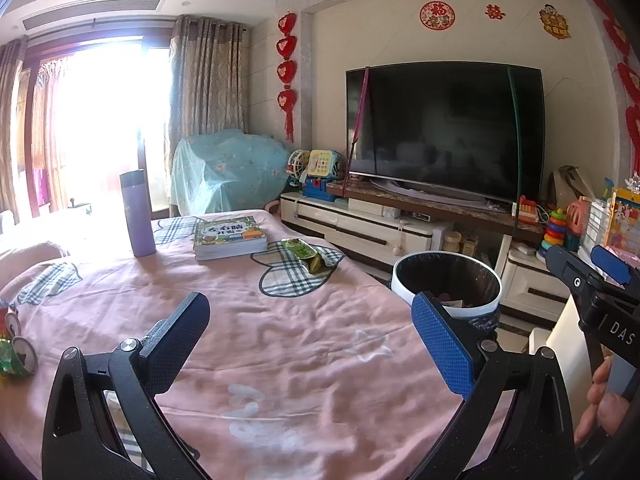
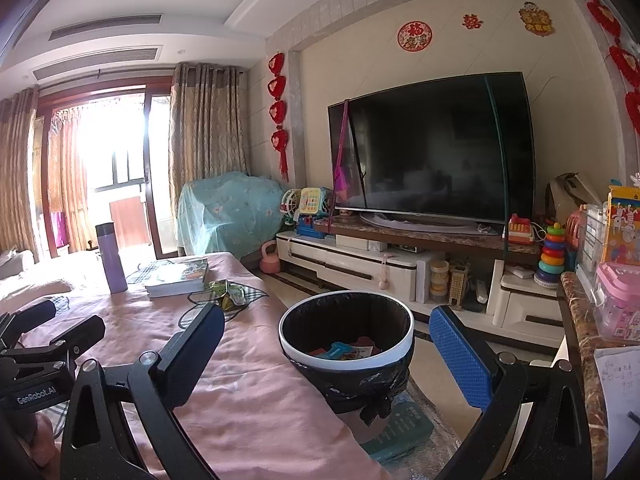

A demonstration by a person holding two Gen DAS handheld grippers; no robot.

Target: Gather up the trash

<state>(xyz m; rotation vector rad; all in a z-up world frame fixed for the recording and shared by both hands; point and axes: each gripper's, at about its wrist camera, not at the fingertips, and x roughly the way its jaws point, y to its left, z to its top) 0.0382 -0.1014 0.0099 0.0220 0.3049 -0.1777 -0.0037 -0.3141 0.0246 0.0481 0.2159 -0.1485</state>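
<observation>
We find both the left gripper (image 1: 312,344) and right gripper (image 2: 326,356) spread wide and empty — green wrapper (image 1: 310,255) on the pink cloth (image 1: 280,340), trash bin (image 2: 346,336) beside it.

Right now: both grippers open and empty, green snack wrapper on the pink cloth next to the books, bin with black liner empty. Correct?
Not quite. The bin with the black liner is not empty: the right wrist view shows colourful packaging lying in its bottom. The rest holds: left gripper and right gripper are open and empty, and the green snack wrapper lies on the pink cloth next to the books.
</observation>
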